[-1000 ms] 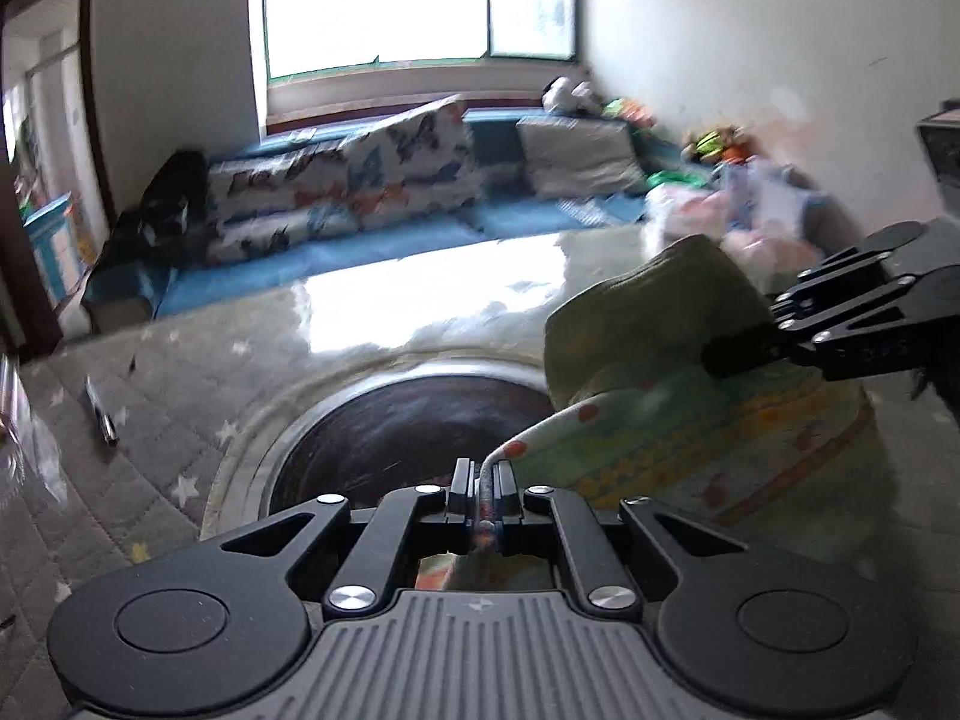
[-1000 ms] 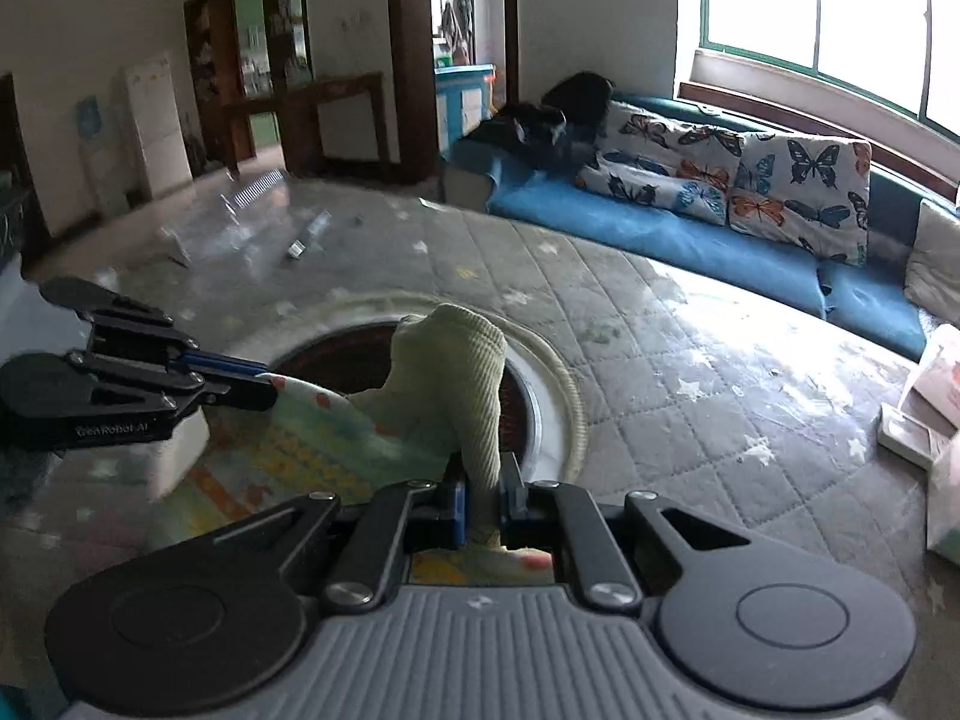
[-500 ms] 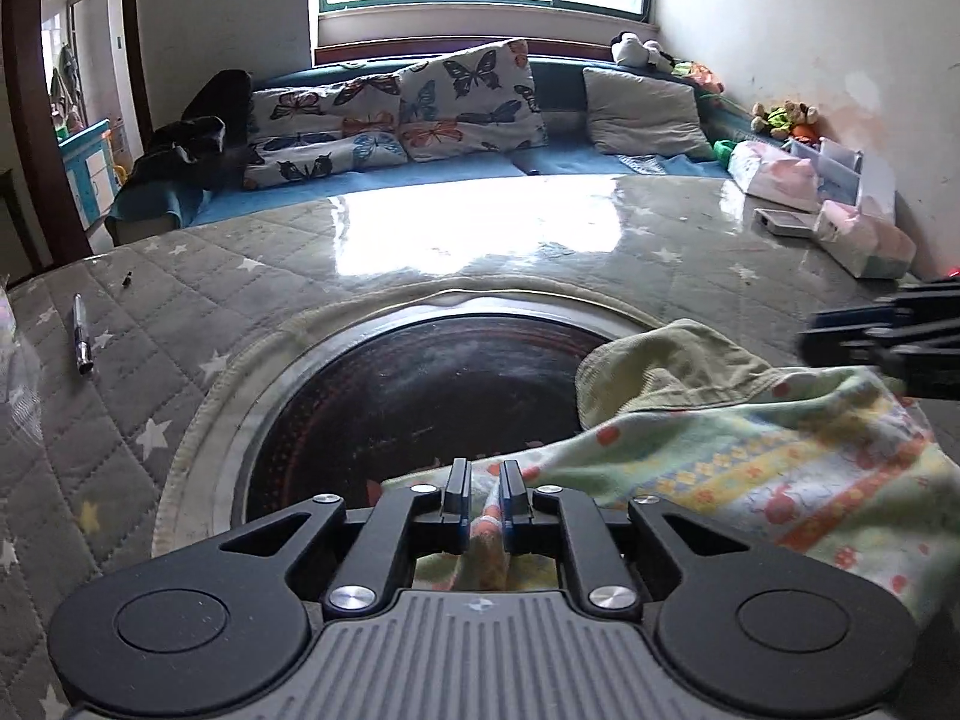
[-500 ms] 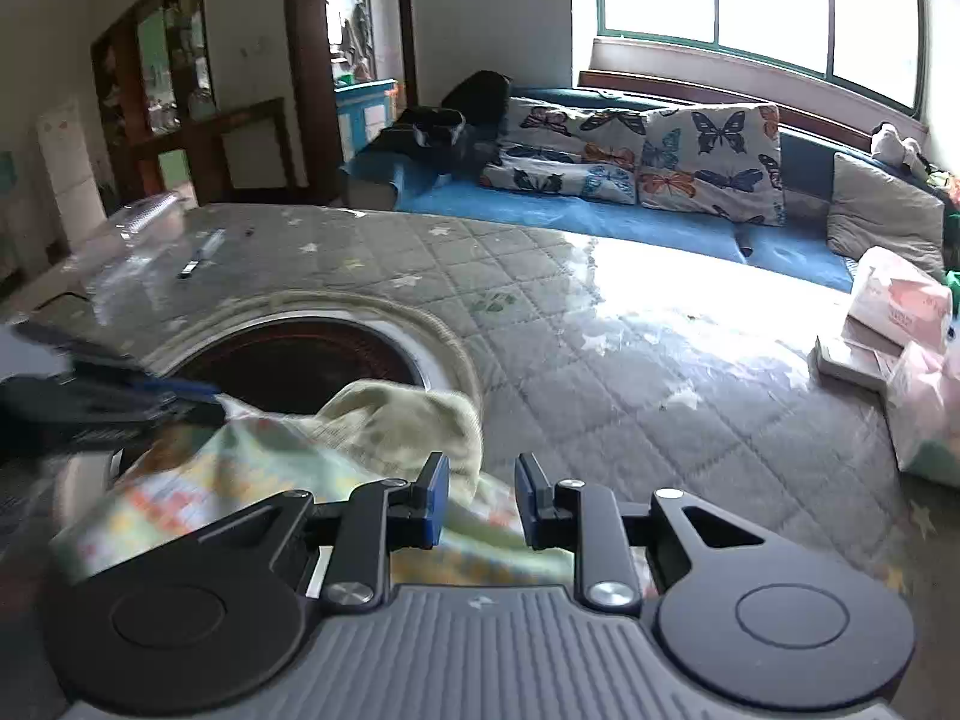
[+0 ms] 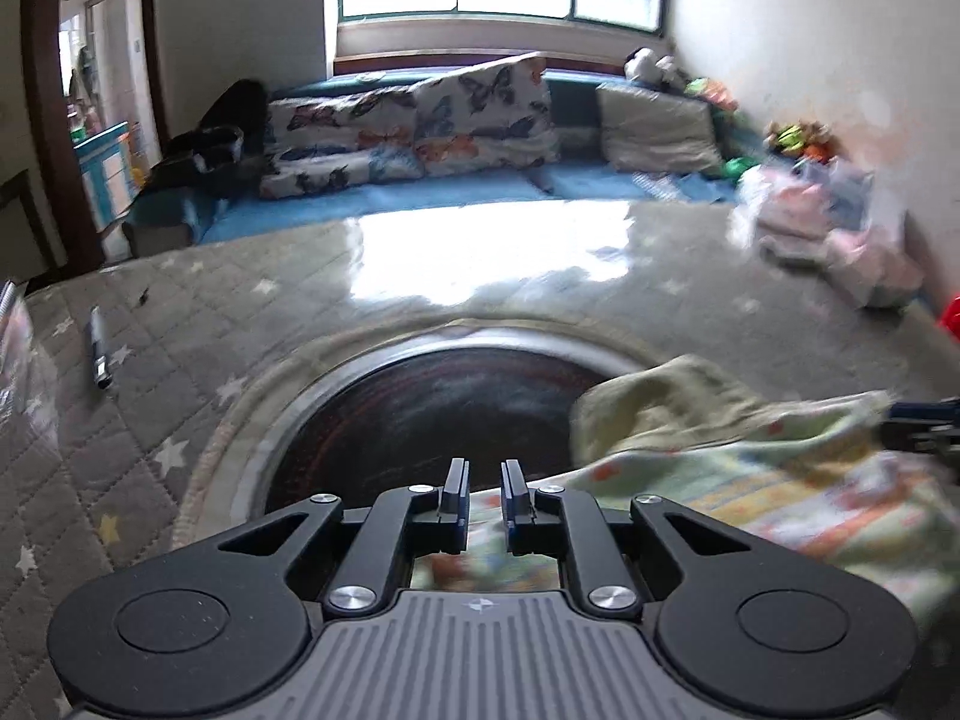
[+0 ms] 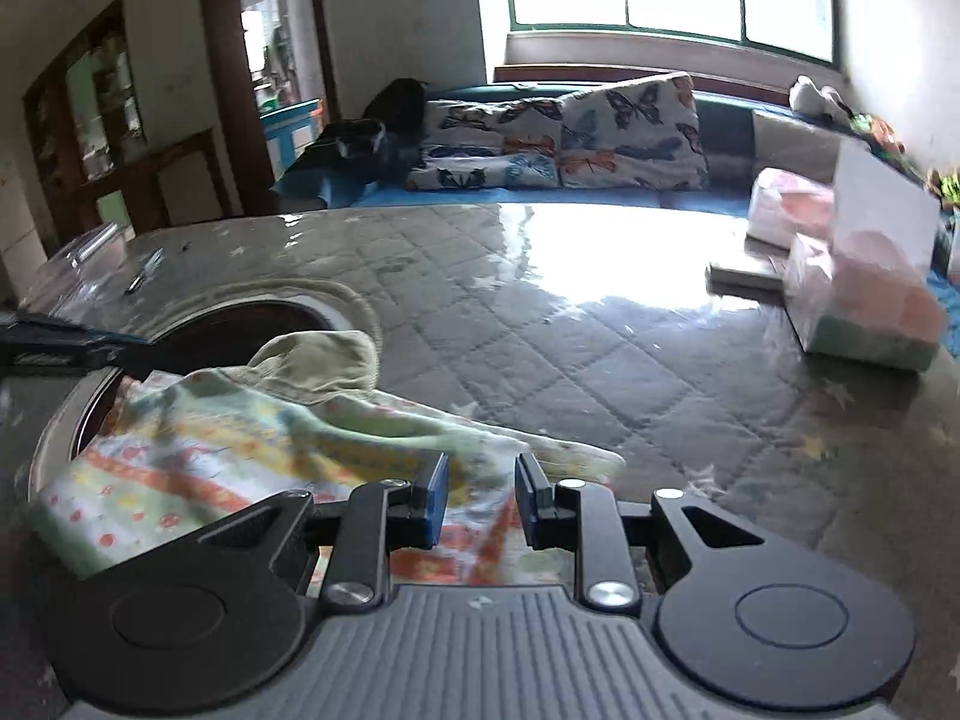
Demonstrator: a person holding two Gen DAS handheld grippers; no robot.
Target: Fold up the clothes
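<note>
Two tools are in my views, both with jaws spread and pinching nothing. My left tool [image 5: 485,483] sits over the near edge of the pale green child's garment with orange and yellow printed bands [image 5: 750,498]; my right tool [image 6: 480,486] hovers above that cloth's other side. The garment lies bunched on the grey quilted worktop with white stars [image 6: 600,360], partly over the dark round inset ringed in metal [image 5: 432,408], with its plain olive-green cuff [image 6: 324,360] flopped on top. Whether this heap is mid-fold or just set down, I cannot say. Any fold will go best if I flatten the cloth, line up its edges and pinch close to the corners.
</note>
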